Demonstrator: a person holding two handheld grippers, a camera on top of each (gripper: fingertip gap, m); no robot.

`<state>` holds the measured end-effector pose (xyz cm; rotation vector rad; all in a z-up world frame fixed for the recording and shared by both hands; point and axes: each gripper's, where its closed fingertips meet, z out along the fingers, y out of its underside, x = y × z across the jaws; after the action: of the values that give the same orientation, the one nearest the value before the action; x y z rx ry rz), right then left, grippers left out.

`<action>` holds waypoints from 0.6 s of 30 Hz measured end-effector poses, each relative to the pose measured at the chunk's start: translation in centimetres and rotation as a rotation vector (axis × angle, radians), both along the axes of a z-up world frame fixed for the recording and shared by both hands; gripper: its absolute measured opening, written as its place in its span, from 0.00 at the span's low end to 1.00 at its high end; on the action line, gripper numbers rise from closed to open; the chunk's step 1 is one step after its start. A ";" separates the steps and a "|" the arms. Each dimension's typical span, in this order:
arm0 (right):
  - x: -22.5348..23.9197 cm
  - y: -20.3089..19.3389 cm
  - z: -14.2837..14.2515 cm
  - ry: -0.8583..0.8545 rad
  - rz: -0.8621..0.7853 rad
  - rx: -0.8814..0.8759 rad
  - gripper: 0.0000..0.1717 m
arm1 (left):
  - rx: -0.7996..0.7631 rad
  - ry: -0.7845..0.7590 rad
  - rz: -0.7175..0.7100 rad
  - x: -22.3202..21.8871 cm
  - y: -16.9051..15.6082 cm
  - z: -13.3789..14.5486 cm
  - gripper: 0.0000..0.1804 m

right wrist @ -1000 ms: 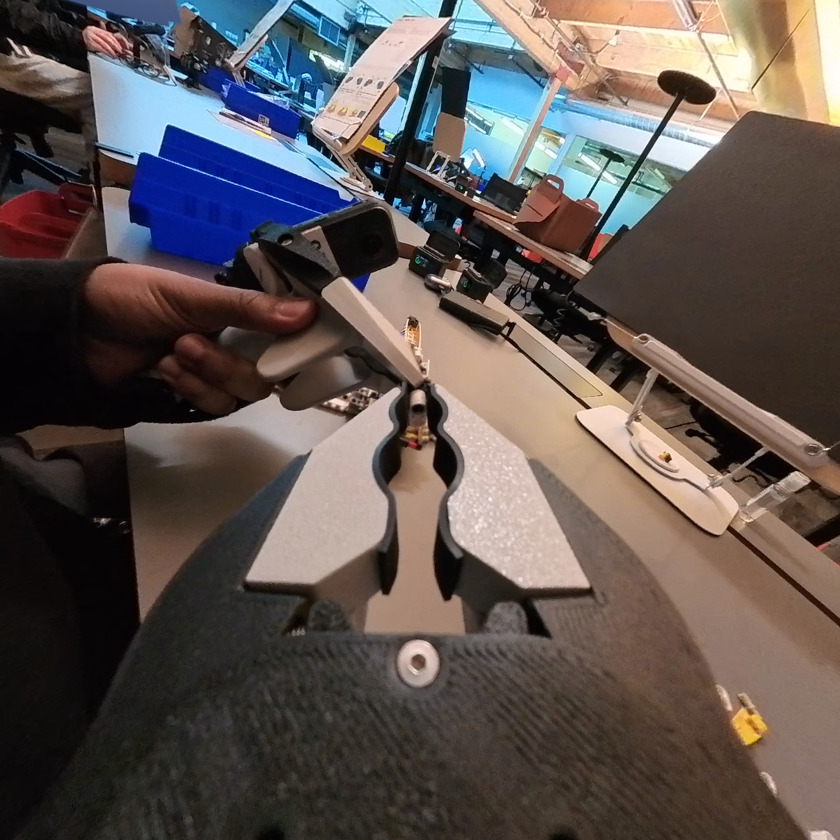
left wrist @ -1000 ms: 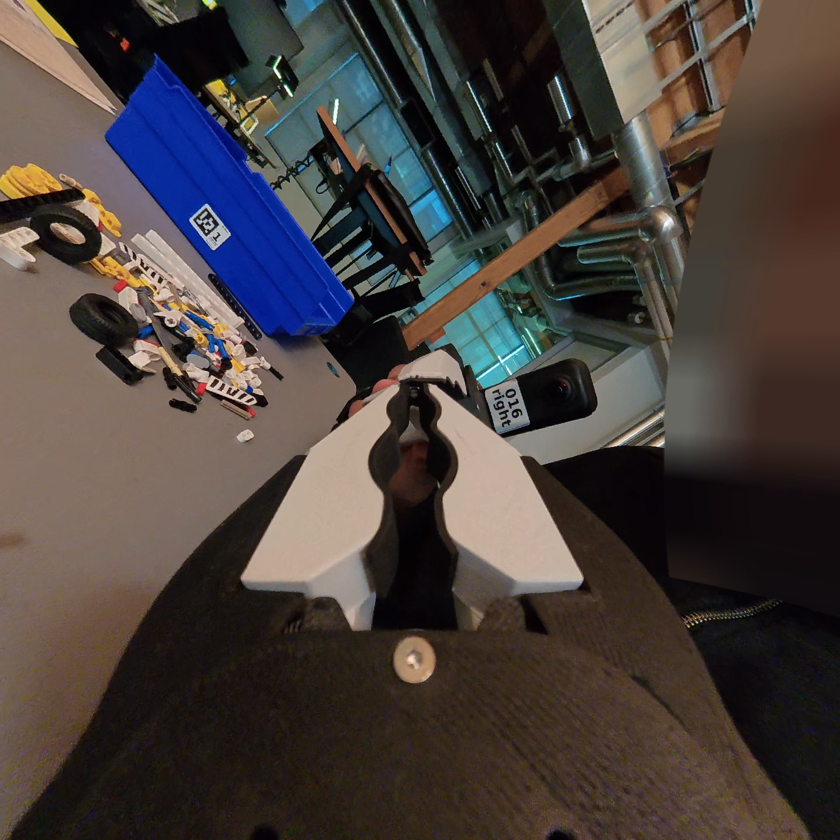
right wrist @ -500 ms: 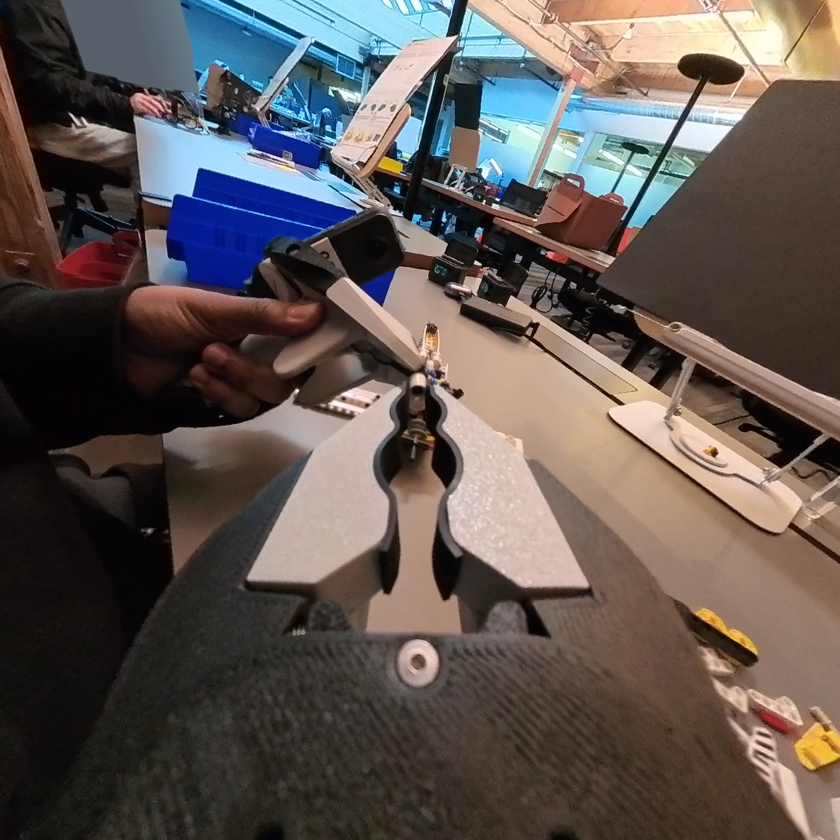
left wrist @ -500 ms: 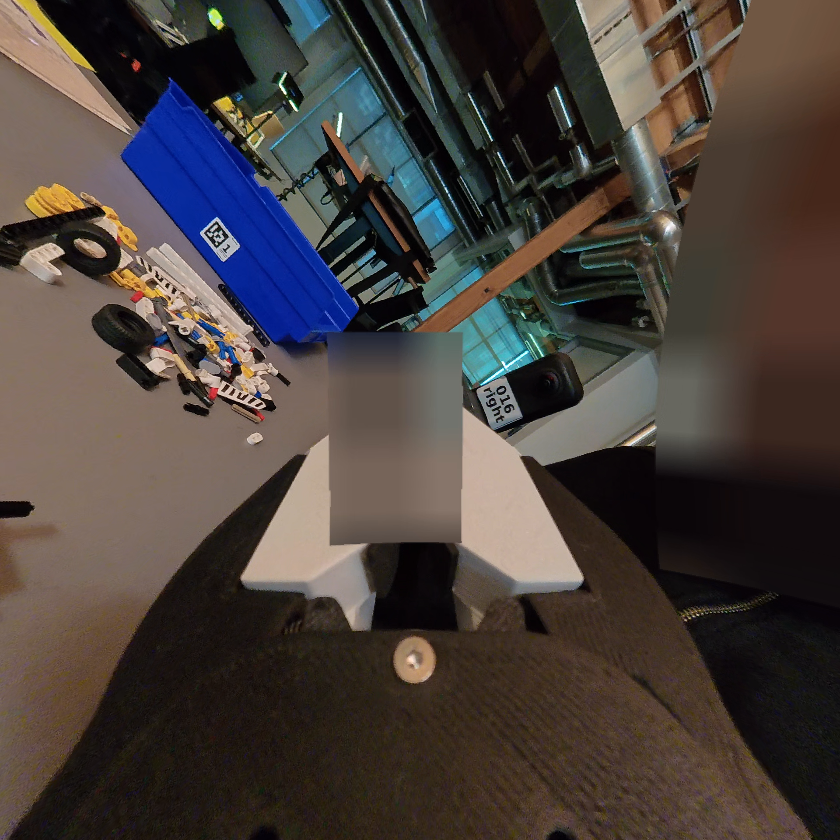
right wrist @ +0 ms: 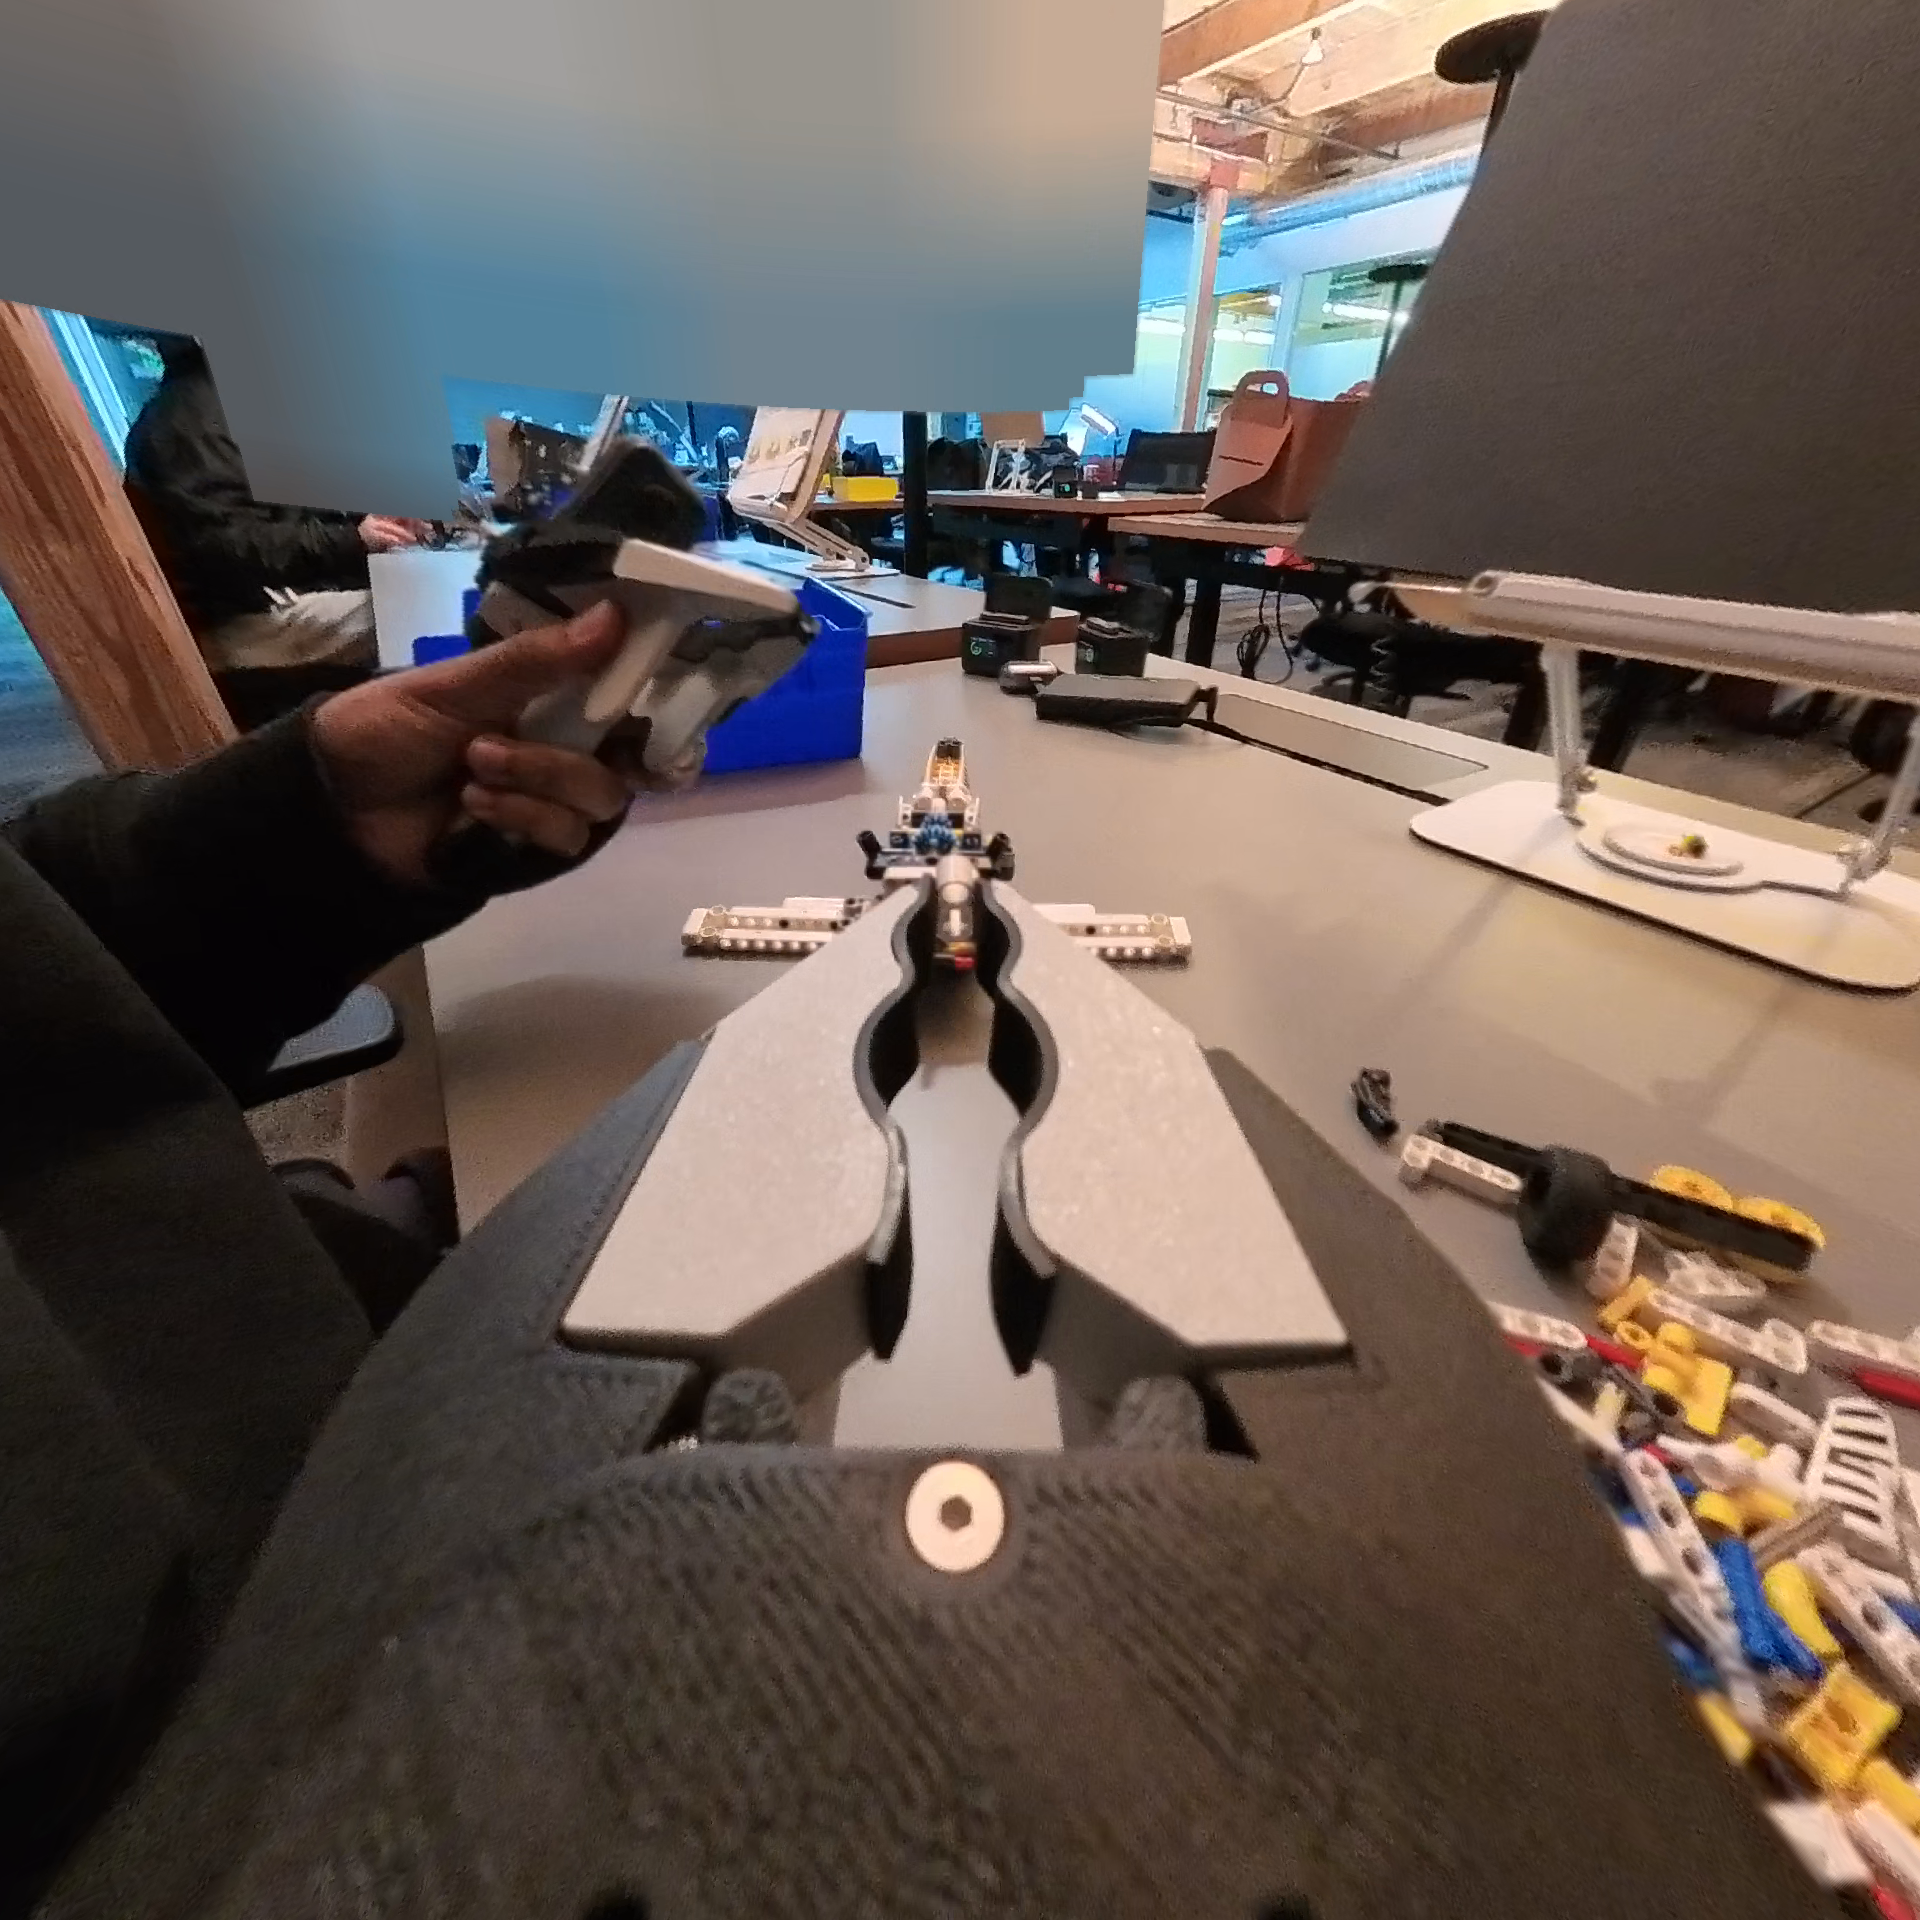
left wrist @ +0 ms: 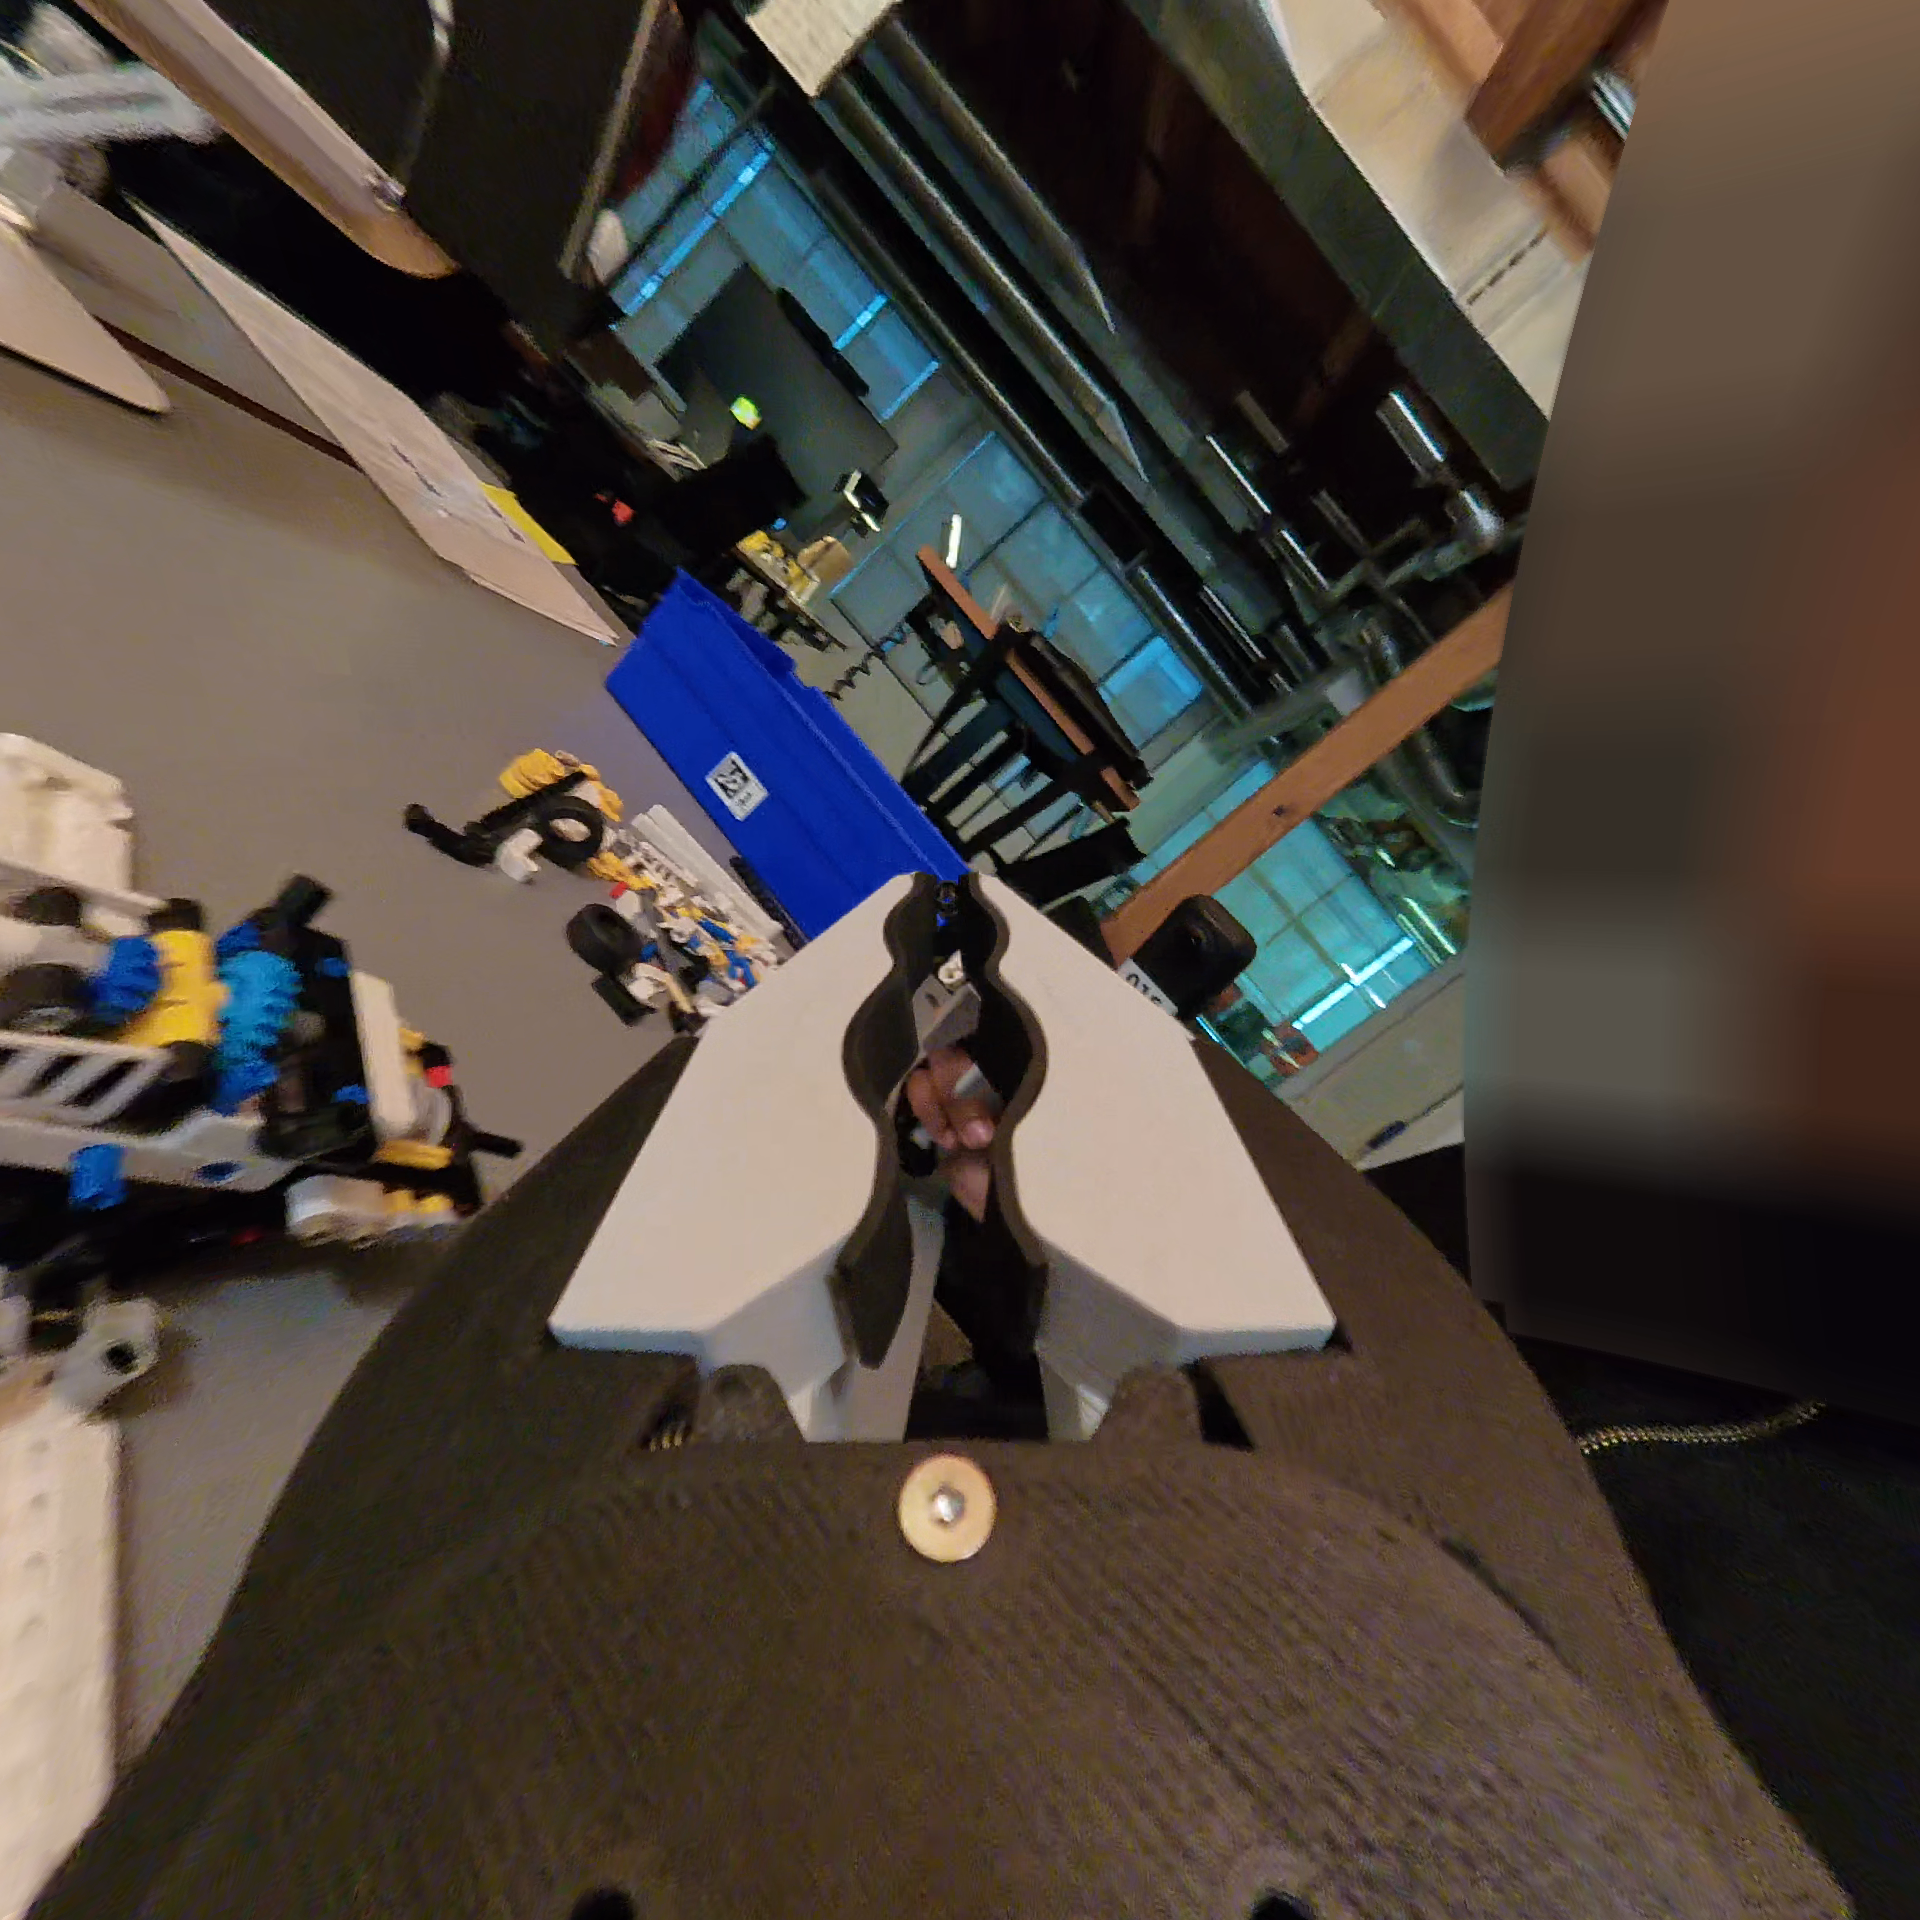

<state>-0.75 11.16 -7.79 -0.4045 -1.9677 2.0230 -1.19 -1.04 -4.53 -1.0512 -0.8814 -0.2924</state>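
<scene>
Right wrist view: we see the right claw pinching a small grey part between its tips, low over the worktop. The part lines up with the near end of a brick model lying mid-worktop. We cannot tell whether part and model touch. White beams stick out flat on both sides just behind the claw tips. We judge the model half built: body and blue gear are in place, but a big pile of loose bricks lies unattached at the near right edge, with a wheel on a black bar just beyond it. The left claw is up in the air toward the left edge, carried by a hand. Its tips are pressed together, and we make out nothing held. Room: bare worktop runs from the model right to a white stand base, and from the model to the far edge. A blue bin sits at the far left, near the left claw. The left edge is close to the model's left beam. Tightest spot is the pile side.
</scene>
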 end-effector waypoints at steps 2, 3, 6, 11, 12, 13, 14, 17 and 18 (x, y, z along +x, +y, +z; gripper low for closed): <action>0.0 -0.5 -0.1 0.024 -0.002 0.026 0.03 | -0.033 -0.001 -0.028 -0.1 1.7 -0.7 0.00; -0.4 -0.2 -0.3 0.027 -0.021 0.049 0.03 | -0.082 -0.002 -0.056 0.0 3.1 -1.5 0.00; -2.7 2.4 -1.0 -0.025 -0.136 0.100 0.03 | -0.250 0.005 -0.151 0.9 7.6 -3.7 0.00; -6.1 6.8 -5.9 -0.322 -0.259 0.240 0.03 | -0.649 0.059 -0.212 0.3 12.9 -9.1 0.01; -6.3 7.1 -6.8 -0.356 -0.266 0.270 0.03 | -0.703 0.078 -0.200 -0.3 13.3 -9.8 0.01; -6.5 7.2 -7.4 -0.375 -0.270 0.298 0.03 | -0.748 0.094 -0.184 -0.9 13.7 -10.2 0.01; -6.9 7.2 -7.9 -0.380 -0.279 0.328 0.03 | -0.797 0.103 -0.165 -1.7 13.8 -10.8 0.01; -8.6 6.6 -9.0 -0.367 -0.299 0.424 0.03 | -0.909 0.121 -0.146 -3.2 14.3 -12.1 0.01; -9.3 6.4 -9.3 -0.364 -0.304 0.453 0.03 | -0.923 0.122 -0.144 -3.5 14.5 -12.3 0.01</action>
<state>-10.07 17.52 -17.09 -0.9425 -2.3192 1.3379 -4.71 13.43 -16.82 -1.9675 -0.8364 0.0873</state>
